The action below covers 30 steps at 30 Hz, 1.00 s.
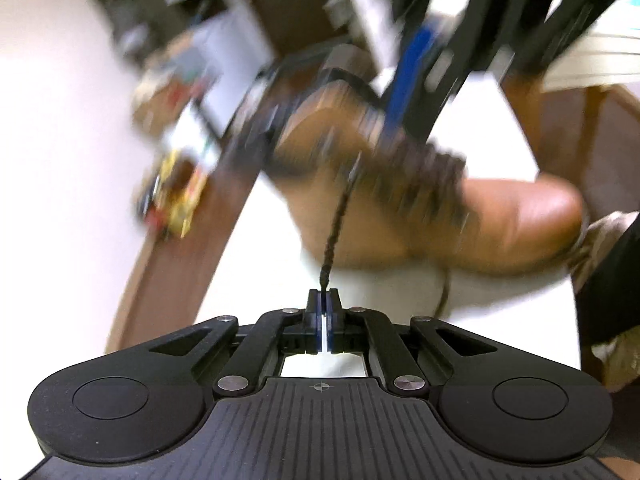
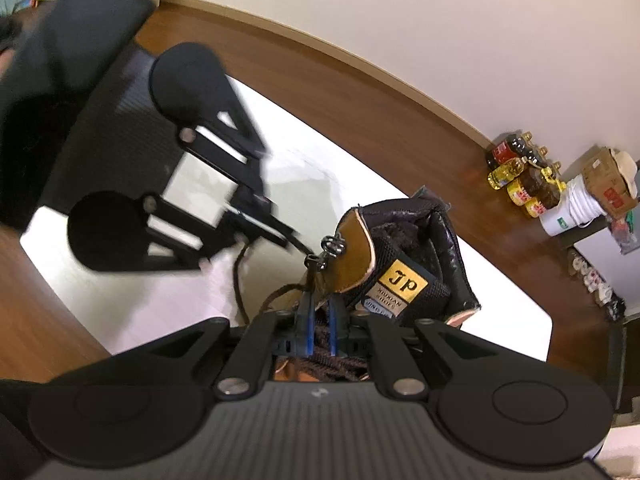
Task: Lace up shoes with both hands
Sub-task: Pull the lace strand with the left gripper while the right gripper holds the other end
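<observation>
On the white worktop [image 2: 360, 184] stood our brown boot [image 1: 500, 224], its padded collar and yellow-labelled tongue [image 2: 402, 286] open toward the right wrist camera, with a cluster of bottles [image 2: 520, 176] on the wooden floor [image 2: 320, 80] well apart by the wall. Our left claw [image 1: 323, 312] was pressed together, pinching the tip of the dark braided lace [image 1: 334, 232] that ran up to the boot's eyelets. Our right claw [image 2: 320, 332] sat narrowly parted low over the laced front, lace strands between its blue pads [image 2: 307, 330], though we could not tell whether they gripped any.
</observation>
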Available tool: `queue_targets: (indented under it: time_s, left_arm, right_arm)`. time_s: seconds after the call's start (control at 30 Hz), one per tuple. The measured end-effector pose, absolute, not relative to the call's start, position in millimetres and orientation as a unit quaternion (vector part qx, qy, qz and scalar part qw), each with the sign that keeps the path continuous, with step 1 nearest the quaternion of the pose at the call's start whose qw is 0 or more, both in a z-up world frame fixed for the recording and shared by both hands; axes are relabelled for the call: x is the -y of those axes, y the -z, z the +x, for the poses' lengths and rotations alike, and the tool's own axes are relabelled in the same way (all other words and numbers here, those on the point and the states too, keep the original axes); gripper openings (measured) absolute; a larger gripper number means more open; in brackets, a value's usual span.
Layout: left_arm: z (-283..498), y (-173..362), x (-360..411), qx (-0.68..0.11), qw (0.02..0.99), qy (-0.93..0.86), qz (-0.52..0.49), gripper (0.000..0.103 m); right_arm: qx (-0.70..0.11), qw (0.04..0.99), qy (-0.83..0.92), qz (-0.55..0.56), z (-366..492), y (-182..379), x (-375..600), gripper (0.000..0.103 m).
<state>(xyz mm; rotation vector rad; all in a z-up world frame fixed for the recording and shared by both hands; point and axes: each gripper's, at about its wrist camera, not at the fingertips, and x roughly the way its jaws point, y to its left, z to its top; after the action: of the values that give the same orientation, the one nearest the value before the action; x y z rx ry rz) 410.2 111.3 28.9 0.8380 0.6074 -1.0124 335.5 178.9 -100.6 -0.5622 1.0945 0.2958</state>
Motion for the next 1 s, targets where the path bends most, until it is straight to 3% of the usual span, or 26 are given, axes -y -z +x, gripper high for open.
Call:
queue_targets:
  time_s: [0.13,0.27,0.43,0.53,0.7,1.0]
  left_arm:
    - [417,-7,-145,-0.373,0.737,0.398,0.399,0.002]
    - [414,6,-159,-0.411,0.721,0.380,0.408,0.002]
    - [409,12,-151,-0.411,0.712,0.383,0.420,0.002]
    - [416,12,-151,-0.412,0.724,0.378,0.406,0.002]
    - [429,5,-163,-0.415,0.741,0.374,0.374,0.002]
    - [445,1,-170,-0.405,0.775,0.360,0.326,0.002]
  right_arm:
    - [-0.525,0.803,-0.130,-0.252,327,103,-170,0.008]
    - [-0.542,0.799,-0.124,-0.227,321,109,-165,0.008]
    - [-0.539,0.806,-0.139,-0.200,318,110,-173,0.008]
    - [-0.526,0.809,-0.163,-0.203,321,114,-187,0.013]
    - [-0.515,0.801,-0.201,-0.232,336,144,-223,0.015]
    - [-0.523,0.831,-0.111,-0.156,370,213,-230,0.015]
